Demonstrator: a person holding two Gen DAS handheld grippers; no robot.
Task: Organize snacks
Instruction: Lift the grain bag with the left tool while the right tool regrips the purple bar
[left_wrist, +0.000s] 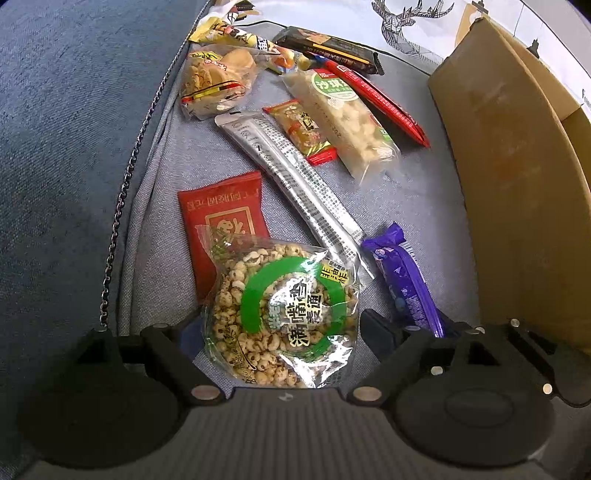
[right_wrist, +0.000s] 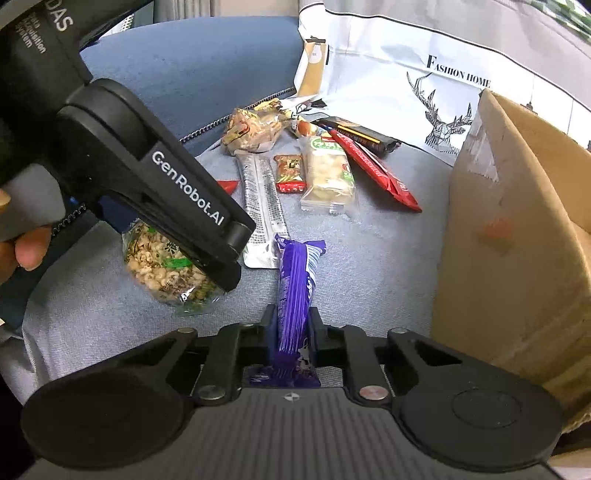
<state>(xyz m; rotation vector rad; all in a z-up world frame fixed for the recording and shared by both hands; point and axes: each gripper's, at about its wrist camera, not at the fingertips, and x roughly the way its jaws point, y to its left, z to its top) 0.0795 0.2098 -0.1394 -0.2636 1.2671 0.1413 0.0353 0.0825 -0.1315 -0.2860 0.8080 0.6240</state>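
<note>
A round clear pack of puffed grain (left_wrist: 280, 314) with a green ring label lies on the grey-blue seat between the fingers of my left gripper (left_wrist: 280, 325). Its jaws stand wide and open, one finger on each side of the pack. In the right wrist view that same pack (right_wrist: 166, 266) shows under the left gripper's finger (right_wrist: 207, 236). My right gripper (right_wrist: 291, 317) is shut on a purple snack packet (right_wrist: 295, 280), which sticks out forward from between the pads. The purple packet (left_wrist: 402, 280) lies just right of the grain pack.
An open cardboard box (left_wrist: 517, 184) (right_wrist: 517, 240) stands at the right. Several other snacks lie ahead: a silver stick pack (left_wrist: 291, 177), a red packet (left_wrist: 221, 221), a white-green bar (left_wrist: 343, 114) and a long red stick (left_wrist: 380, 99). A deer-print cushion (right_wrist: 424, 92) stands behind.
</note>
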